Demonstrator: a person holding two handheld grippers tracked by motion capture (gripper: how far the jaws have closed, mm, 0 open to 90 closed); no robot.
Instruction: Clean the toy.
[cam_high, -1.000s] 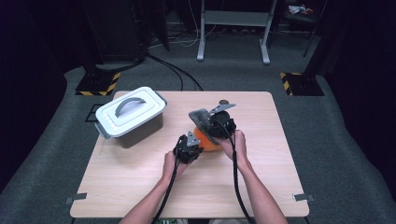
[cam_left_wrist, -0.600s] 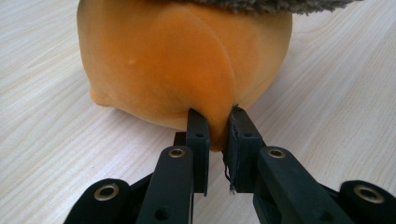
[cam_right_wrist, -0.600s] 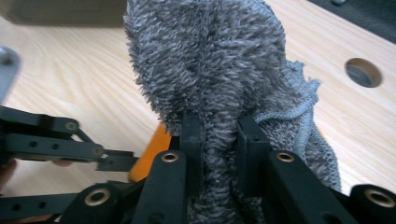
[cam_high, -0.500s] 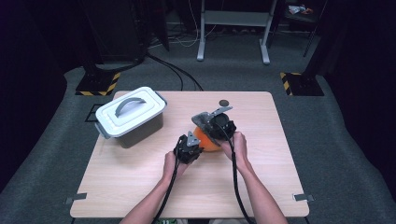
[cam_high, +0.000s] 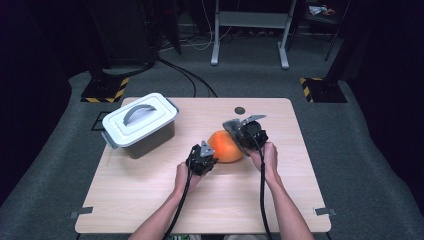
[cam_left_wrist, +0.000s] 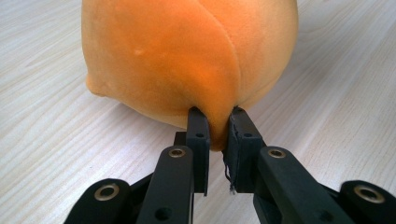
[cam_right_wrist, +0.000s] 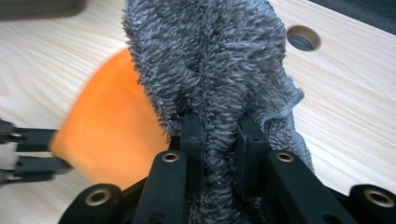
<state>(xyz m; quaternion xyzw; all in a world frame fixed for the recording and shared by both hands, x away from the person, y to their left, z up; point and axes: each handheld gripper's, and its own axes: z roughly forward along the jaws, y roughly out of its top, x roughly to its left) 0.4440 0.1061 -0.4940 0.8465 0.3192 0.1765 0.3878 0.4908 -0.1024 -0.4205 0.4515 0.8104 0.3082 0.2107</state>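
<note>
**Cloth comes down onto the orange ball**

The right gripper (cam_high: 239, 131) — jaws clamped on a grey fluffy cloth (cam_right_wrist: 210, 70) — has moved forward and down over the last second, so the cloth now sits against the upper right side of the orange plush ball (cam_high: 226, 146). The left gripper (cam_high: 206, 156) has not shifted; its jaws are pinched tight on a fold of the ball's fabric (cam_left_wrist: 217, 126), pinning it to the table (cam_high: 150, 190) near the middle. Judged from this, wiping is about to begin — the ball is steadied, the cloth in contact. The lidded grey box (cam_high: 141, 124) stands apart at the left.
</note>
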